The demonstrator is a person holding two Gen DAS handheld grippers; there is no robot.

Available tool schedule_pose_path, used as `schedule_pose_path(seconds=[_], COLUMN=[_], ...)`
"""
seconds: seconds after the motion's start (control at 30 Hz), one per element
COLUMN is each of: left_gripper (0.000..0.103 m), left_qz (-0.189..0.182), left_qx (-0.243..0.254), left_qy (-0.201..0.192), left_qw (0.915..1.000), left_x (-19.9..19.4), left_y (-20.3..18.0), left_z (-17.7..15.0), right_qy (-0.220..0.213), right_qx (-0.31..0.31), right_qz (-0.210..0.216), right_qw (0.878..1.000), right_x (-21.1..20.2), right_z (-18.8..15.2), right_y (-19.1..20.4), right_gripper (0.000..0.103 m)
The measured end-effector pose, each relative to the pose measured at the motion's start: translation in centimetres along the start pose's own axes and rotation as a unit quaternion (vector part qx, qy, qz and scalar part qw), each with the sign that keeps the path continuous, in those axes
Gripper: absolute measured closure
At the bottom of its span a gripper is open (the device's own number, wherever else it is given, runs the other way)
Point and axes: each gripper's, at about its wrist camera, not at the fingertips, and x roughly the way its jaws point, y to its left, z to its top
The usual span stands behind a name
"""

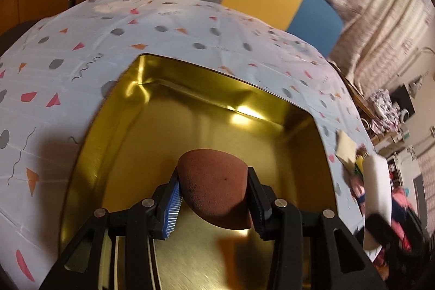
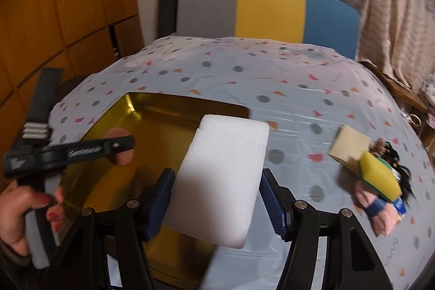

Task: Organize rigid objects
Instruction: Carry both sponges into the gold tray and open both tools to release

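The right hand-held gripper (image 2: 216,197), bottom centre of its view, stands about half open and clamps a white rectangular foam block (image 2: 221,181) that hangs partly over the shiny gold rectangular metal tin (image 2: 152,110) on the patterned pale-blue counter (image 2: 299,99). The left hand-held gripper (image 1: 214,197), narrower, pinches a reddish-brown egg-shaped makeup sponge (image 1: 214,189) above the tin's floor. A yellow sponge (image 2: 380,173) lies at right.

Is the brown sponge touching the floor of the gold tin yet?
Cannot tell. In the left wrist view the brown sponge sits clamped between the left gripper's fingers over the gold tin, but its underside is hidden.
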Motion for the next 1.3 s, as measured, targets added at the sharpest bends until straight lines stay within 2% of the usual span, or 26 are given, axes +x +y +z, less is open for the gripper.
schedule_pose_path(seconds=[0.13,0.37,0.43,0.5,0.57,0.73,0.93,1.03,1.13,1.3], left_gripper=[0.058,0.043,0.039,0.028,0.025,0.025,0.025,0.025,0.025,0.025], left_qz=[0.013,0.037,0.027,0.009,-0.002,0.001,0.017,0.012,0.014,0.031], left_qx=[-0.010,-0.022,-0.026,-0.032,-0.039,-0.055,-0.044,-0.047,-0.049,-0.047], left_qy=[0.000,-0.022,-0.030,-0.045,-0.062,-0.094,-0.095,-0.086,-0.083,-0.092], left_qw=[0.9999,0.9988,0.9988,0.9984,0.9973,0.9941,0.9944,0.9952,0.9952,0.9942], left_x=[0.9,1.2,0.5,-0.6,-1.9,-5.1,-7.1,-7.6,-8.2,-9.4], left_y=[1.1,2.2,2.5,2.9,3.3,4.8,5.1,5.2,5.4,5.9], left_z=[1.5,3.5,3.9,4.0,3.8,1.8,-2.0,-3.7,-5.0,-6.4], right_qy=[0.015,0.039,0.042,0.044,0.048,0.063,0.090,0.103,0.113,0.106], right_qx=[-0.007,-0.006,-0.007,-0.007,-0.004,0.001,-0.003,-0.010,-0.021,-0.049], right_qz=[0.016,0.025,0.026,0.025,0.028,0.042,0.063,0.071,0.068,0.051], right_qw=[1.000,0.999,0.999,0.999,0.998,0.997,0.994,0.992,0.991,0.992], right_x=[1.4,3.3,3.4,3.6,3.9,4.7,6.7,8.2,9.5,11.6], right_z=[0.5,0.7,0.7,0.8,0.9,0.9,1.5,2.2,2.9,4.6], right_y=[1.6,2.8,2.9,3.0,3.1,3.9,5.5,6.5,7.4,9.2], right_gripper=[0.039,0.039,0.039,0.039,0.039,0.039,0.038,0.038,0.038,0.038])
